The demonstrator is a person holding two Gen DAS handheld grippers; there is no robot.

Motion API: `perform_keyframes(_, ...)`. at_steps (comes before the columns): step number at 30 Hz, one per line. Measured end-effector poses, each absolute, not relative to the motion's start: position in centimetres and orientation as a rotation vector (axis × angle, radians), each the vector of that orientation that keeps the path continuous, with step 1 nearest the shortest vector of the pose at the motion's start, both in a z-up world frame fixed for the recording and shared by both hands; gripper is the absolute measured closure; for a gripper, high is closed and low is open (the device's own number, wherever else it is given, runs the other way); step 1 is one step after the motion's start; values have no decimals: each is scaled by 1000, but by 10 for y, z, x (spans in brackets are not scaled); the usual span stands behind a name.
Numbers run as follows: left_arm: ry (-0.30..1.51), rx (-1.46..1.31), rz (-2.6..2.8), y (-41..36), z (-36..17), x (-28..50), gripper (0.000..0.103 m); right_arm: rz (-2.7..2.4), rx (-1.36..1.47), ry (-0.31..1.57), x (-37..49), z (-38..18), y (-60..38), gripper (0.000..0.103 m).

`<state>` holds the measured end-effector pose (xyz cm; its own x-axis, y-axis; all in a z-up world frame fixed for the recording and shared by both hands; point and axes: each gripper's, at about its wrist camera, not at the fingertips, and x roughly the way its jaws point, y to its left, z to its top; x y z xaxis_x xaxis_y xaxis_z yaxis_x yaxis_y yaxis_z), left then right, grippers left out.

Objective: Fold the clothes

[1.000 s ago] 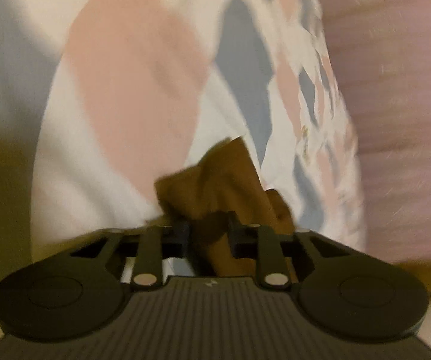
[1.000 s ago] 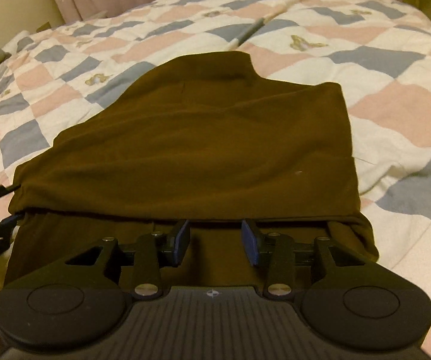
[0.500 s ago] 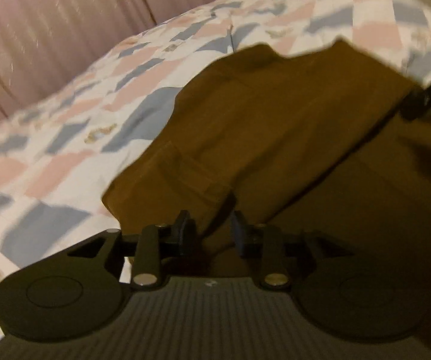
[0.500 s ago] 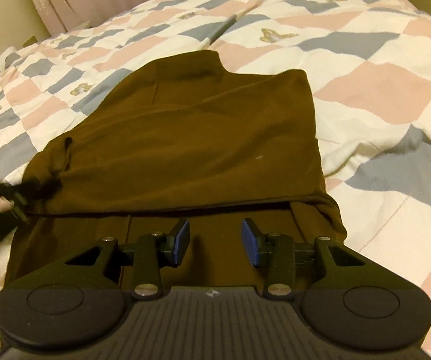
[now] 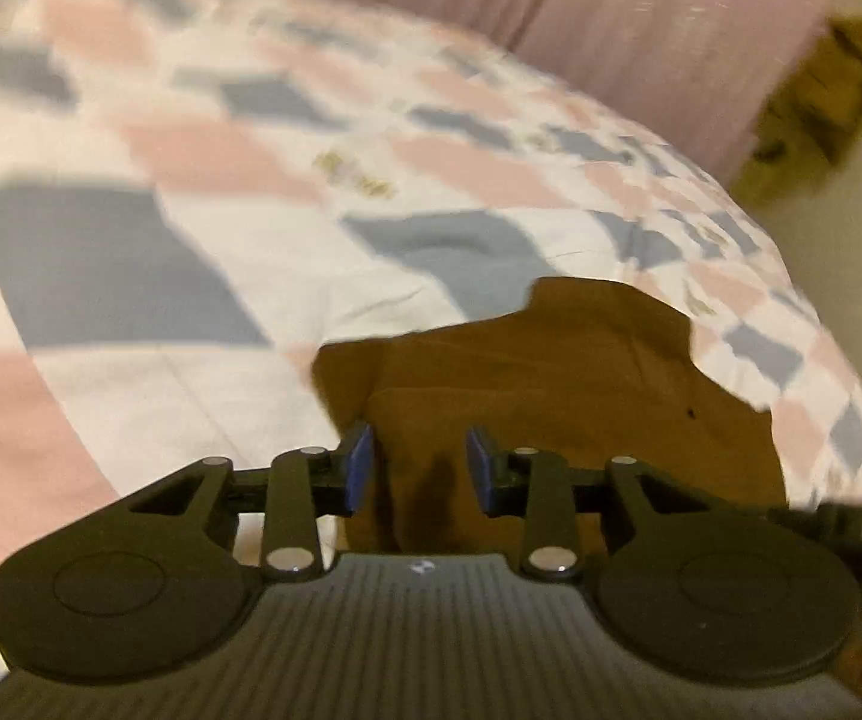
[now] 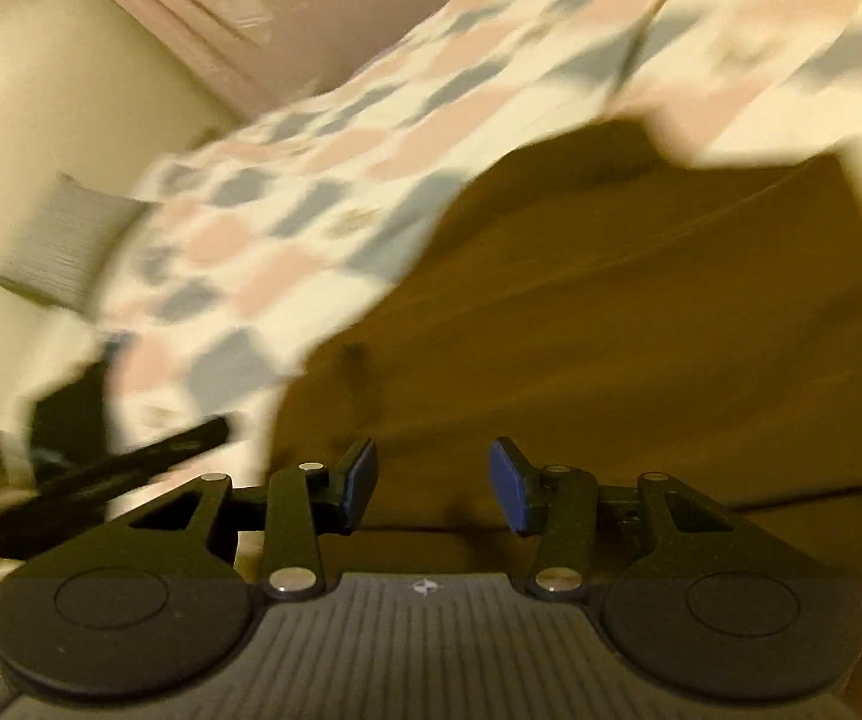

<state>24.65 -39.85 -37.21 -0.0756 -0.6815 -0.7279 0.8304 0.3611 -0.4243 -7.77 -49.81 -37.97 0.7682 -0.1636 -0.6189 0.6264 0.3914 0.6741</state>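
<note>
Garment (image 5: 557, 396): soft brown cloth, folded flat on my quilt (image 5: 191, 276)
Left gripper (image 5: 416, 468): jaws parted, gripping nothing
Right gripper (image 6: 434, 480): jaws just eased wider, empty too

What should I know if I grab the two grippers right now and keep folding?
Left gripper: open, holding nothing; its jaws opened a moment ago.
Right gripper: open, empty; jaws just been opening.
Brown garment: lying on the checked quilt, one layer folded over another.
Done: a first fold, it seems.
Left: probably more folds and smoothing. Both views are blurred, so check the edges first.
</note>
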Motion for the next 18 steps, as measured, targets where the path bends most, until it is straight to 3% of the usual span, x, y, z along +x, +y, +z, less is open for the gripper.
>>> perform_keyframes(5, 1119, 190, -1275, -412, -387, 256, 77, -487, 1229, 472, -27, -412, -508, 56)
perform_keyframes(6, 1087, 225, -1298, -414, -387, 252, 78, -494, 1240, 480, -20, -417, -507, 62)
perform_keyframes(7, 1038, 272, -1331, -416, -385, 247, 78, -502, 1235, 493, -16, -420, -504, 94)
perform_keyframes(8, 993, 317, -1359, -417, -383, 241, 78, -508, 1222, 504, -13, -421, -499, 96)
perform_keyframes(15, 736, 632, -1449, -425, -389, 208, 72, -602, 1133, 533, -14, -417, -469, 97)
perform_keyframes(17, 649, 673, -1448, -418, -381, 201, 72, -620, 1151, 562, -13, -422, -474, 94)
perform_keyframes(18, 602, 670, -1446, -412, -373, 198, 74, -601, 1160, 568, -13, -421, -477, 87)
